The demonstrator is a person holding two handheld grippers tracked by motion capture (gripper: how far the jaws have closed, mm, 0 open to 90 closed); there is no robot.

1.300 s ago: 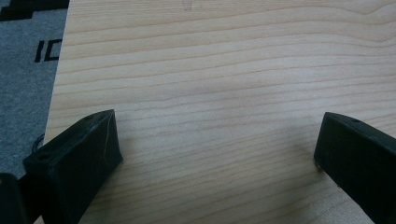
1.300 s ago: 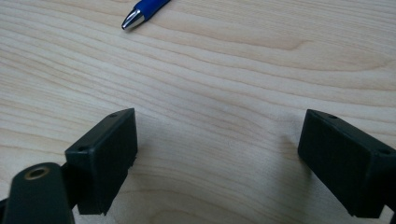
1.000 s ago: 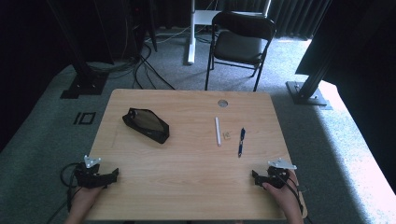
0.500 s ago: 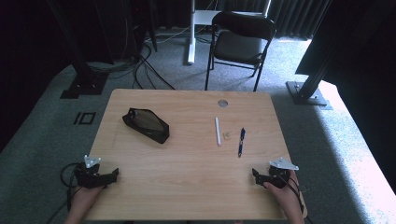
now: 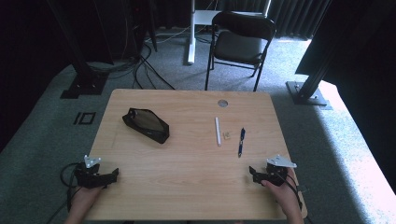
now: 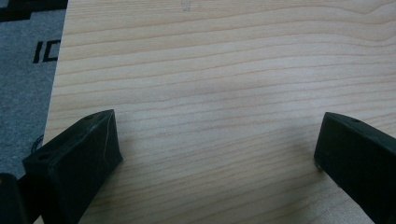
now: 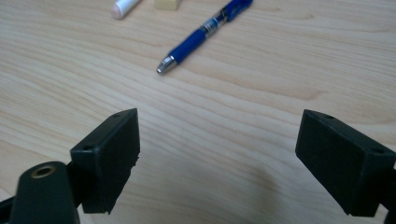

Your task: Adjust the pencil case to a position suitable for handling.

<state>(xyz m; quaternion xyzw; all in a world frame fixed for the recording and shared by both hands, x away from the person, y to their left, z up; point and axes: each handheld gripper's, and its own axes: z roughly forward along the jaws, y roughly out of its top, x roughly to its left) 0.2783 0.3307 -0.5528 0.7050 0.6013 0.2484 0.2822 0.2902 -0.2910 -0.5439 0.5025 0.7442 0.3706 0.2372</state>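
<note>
A person rests two grippers, jaws apart and empty, at the wooden table's (image 5: pixel 187 172) lower corners — the right gripper (image 5: pixel 254 175) nearer the blue pen (image 5: pixel 241 141), which lies just above it in frame, long axis pointing away — the left gripper (image 5: pixel 112 174) well apart.

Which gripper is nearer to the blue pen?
Right. The right gripper sits just below the blue pen; the left gripper is far across the table, at its left edge.
</note>
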